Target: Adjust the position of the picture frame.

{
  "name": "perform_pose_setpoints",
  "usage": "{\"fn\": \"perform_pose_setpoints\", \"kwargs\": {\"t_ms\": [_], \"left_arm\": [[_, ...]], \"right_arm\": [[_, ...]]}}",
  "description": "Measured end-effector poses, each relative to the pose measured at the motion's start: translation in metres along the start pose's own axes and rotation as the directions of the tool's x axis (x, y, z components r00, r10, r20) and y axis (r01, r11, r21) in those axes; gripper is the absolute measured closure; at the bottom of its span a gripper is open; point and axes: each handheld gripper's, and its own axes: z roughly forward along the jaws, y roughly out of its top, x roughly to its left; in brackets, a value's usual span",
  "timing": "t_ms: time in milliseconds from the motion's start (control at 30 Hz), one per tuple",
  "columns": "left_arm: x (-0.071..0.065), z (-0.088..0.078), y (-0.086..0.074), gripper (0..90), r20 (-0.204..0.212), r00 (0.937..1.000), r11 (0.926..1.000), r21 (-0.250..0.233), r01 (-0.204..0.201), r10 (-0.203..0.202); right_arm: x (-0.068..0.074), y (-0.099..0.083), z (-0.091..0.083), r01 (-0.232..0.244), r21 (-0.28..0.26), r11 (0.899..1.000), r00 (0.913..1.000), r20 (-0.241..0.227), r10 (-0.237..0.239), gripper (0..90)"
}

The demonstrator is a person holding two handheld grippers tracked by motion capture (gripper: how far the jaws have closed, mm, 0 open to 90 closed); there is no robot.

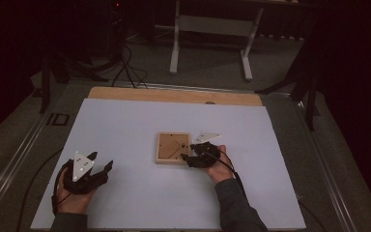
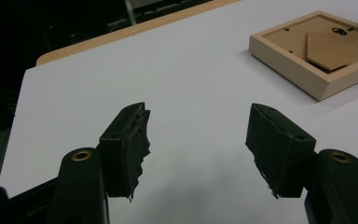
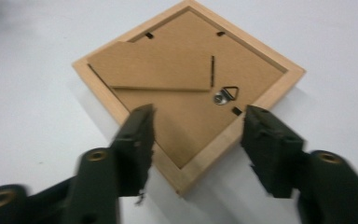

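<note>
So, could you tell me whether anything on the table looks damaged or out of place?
The square light-wood picture frame lies face down, its brown backing upward. The black padding on the left gripper's jaws looks torn and ragged at the edges.

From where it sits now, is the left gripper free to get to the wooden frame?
Probably yes. The left gripper rests on the white sheet with its jaws open, and only bare sheet lies between it and the wooden frame. The right gripper already straddles the frame's near corner, so the two could crowd each other.
</note>
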Motion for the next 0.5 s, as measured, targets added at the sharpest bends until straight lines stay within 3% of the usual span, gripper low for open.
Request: {"fn": "perform_pose_setpoints", "kwargs": {"t_ms": [233,500], "left_arm": [[-0.001,0.001,0.000,38.0,0.015,0.9999,0.9999,0.007,0.008,-0.008],[-0.007,0.003,0.000,37.6,0.036,0.9991,0.9997,0.015,0.020,-0.020]], "right_arm": [[0.001,-0.006,0.001,-0.034,-0.039,0.999,0.9992,0.020,0.035,66.1],[0.003,-0.012,0.002,-0.046,-0.053,0.998,0.9971,0.059,0.049,74.4]]}}
